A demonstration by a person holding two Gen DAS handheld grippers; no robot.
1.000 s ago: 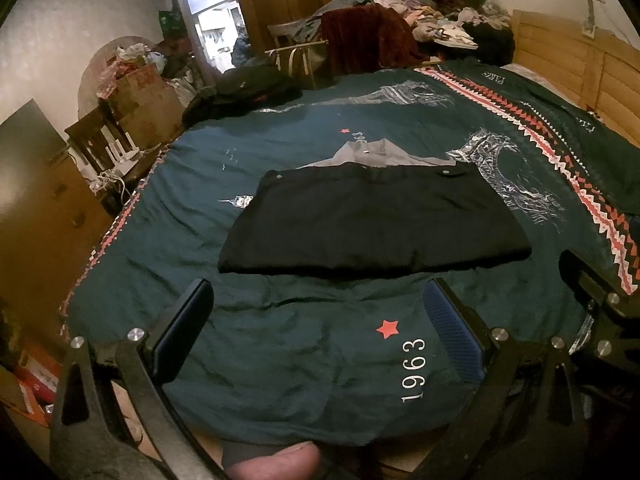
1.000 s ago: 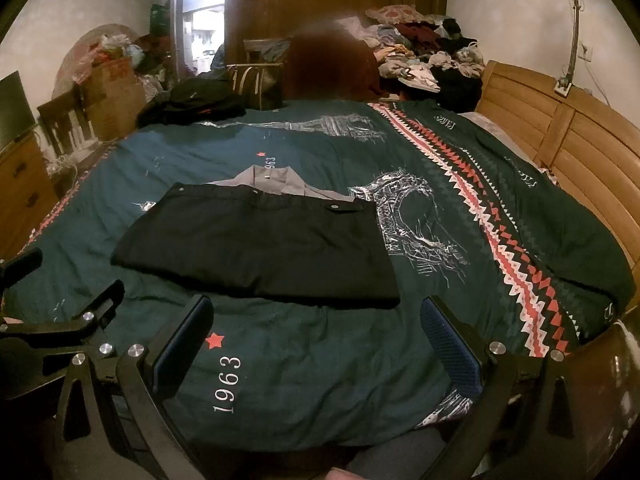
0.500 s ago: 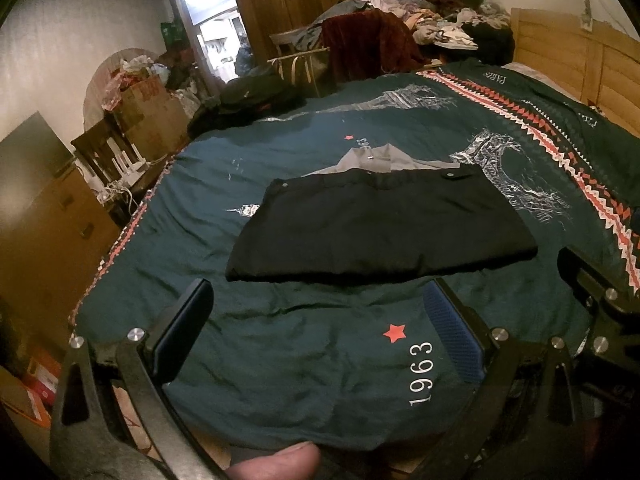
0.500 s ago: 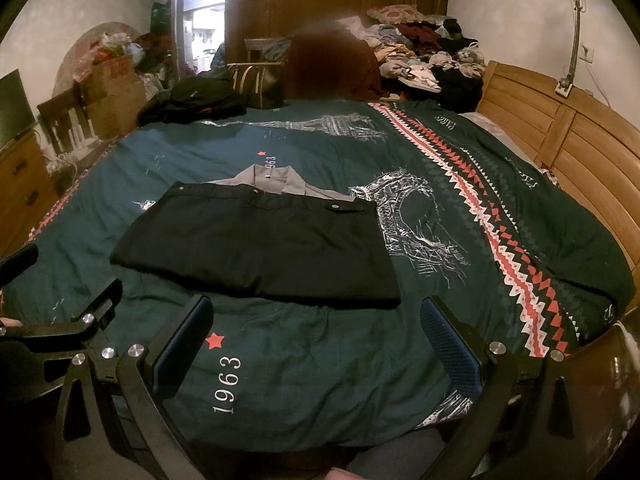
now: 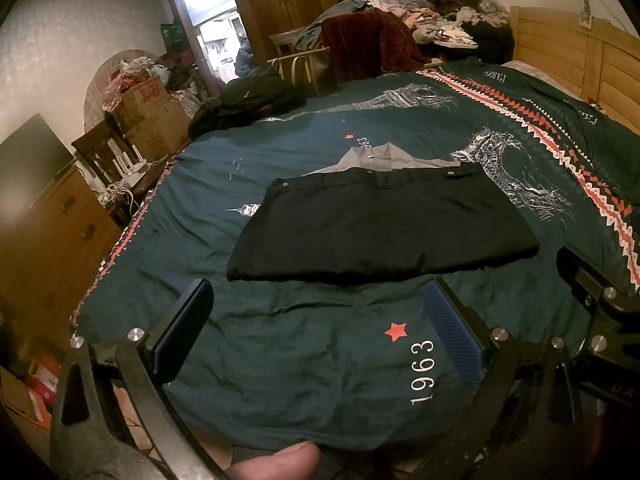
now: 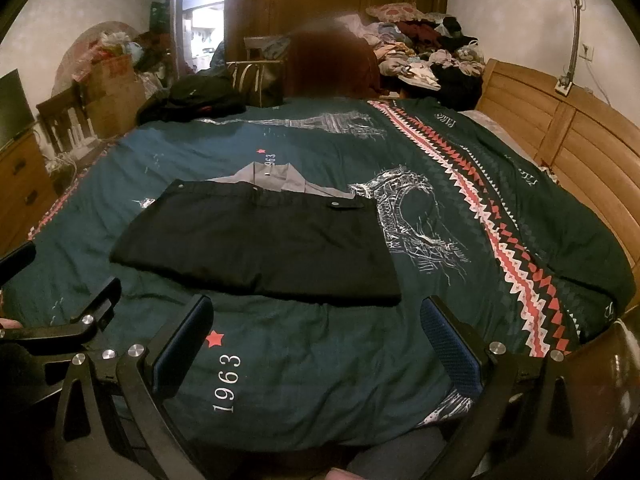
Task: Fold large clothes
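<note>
A black garment [image 5: 384,224] lies folded flat in a wide rectangle on the dark green bedspread [image 5: 280,352]. It also shows in the right wrist view [image 6: 260,244]. A grey collared garment [image 5: 376,158] peeks out behind its far edge, also in the right wrist view [image 6: 272,178]. My left gripper [image 5: 320,332] is open and empty, held above the near edge of the bed, short of the black garment. My right gripper [image 6: 320,336] is open and empty beside it, also short of the garment. Each gripper's frame shows at the edge of the other's view.
A wooden headboard [image 6: 580,148] runs along the right. A clothes pile [image 6: 420,52] and a chair [image 5: 304,60] stand beyond the bed. A dark bundle [image 5: 248,100] lies at the far left corner. A wooden dresser [image 5: 52,232] and boxes [image 5: 148,112] stand on the left.
The left wrist view has swung slightly, so the black garment sits further right and lower in it. The right gripper has barely moved. Both grippers stay open and the garment lies unchanged.
</note>
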